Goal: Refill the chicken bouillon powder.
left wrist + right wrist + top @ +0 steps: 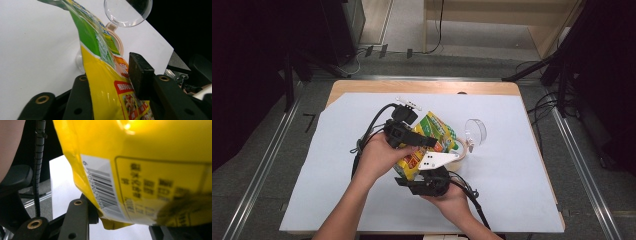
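Yellow-green pouch (pixel 428 142) held up over the white sheet (pixel 512 170) at table centre, left claw (pixel 412 135) clamped partway on its upper part, right claw (pixel 424 182) gripping its bottom edge, clear cup (pixel 475 131) lying just beside.

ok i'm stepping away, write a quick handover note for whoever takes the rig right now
Left gripper: shut on the yellow and green snack pouch, a pad on each face, gripping its middle.
Right gripper: jaws at the pouch's bottom edge, by the barcode; shut on the pouch as far as the right gripper view shows.
Pouch: held up over the white sheet, top end tilted toward the clear plastic scoop lying on the sheet just beyond it.
Done: pouch lifted and gripped by both.
Left: I can't tell whether the pouch is open; likely next is tipping it toward the scoop.
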